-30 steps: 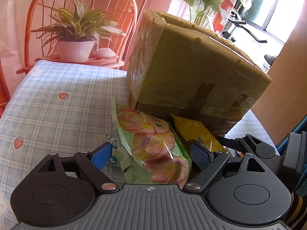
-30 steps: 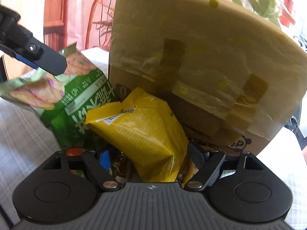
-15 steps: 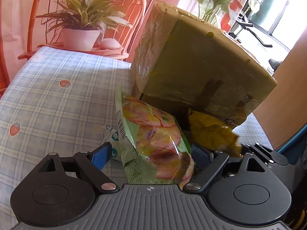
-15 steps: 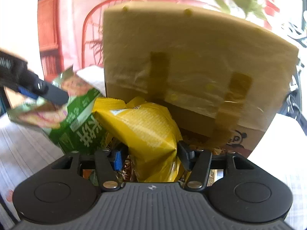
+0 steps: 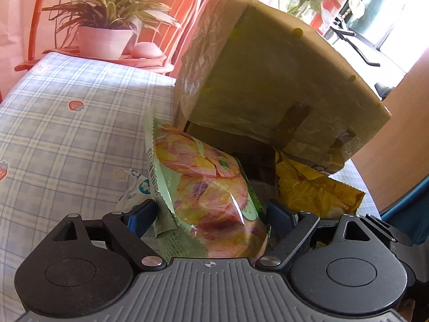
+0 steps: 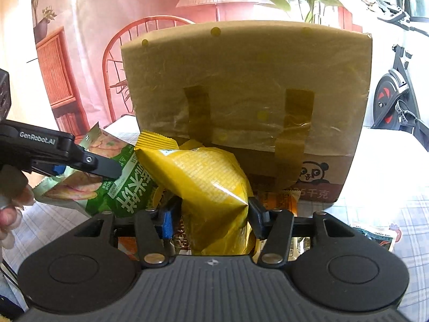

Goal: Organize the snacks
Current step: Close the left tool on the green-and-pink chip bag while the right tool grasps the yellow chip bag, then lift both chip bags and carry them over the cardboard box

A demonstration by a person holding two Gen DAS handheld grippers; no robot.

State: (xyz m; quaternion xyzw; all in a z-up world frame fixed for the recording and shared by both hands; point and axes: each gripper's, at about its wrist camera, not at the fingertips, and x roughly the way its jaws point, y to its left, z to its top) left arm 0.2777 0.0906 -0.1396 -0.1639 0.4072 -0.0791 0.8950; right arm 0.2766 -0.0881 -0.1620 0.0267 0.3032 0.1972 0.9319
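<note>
My left gripper [image 5: 209, 212] is shut on a green snack bag [image 5: 211, 196] printed with pink and yellow crisps, held above the checked tablecloth [image 5: 67, 134]. My right gripper [image 6: 210, 214] is shut on a yellow snack bag [image 6: 203, 182], held in front of a taped cardboard box [image 6: 246, 86]. The box [image 5: 268, 80] stands just behind both bags. In the right wrist view the green bag [image 6: 128, 187] and the left gripper [image 6: 88, 161] are at the left. The yellow bag [image 5: 313, 187] shows at the right of the left wrist view.
Several small snack packets [image 6: 284, 201] lie under the box's front flap, and one [image 6: 375, 233] lies at the right. A small white packet [image 5: 136, 187] lies on the cloth. A potted plant [image 5: 104, 37] sits on a red chair beyond the table. An exercise bike [image 6: 396, 94] stands at right.
Both grippers have lifted their bags and pulled back from the box. The right gripper's jaws have closed in tighter on the yellow bag.
</note>
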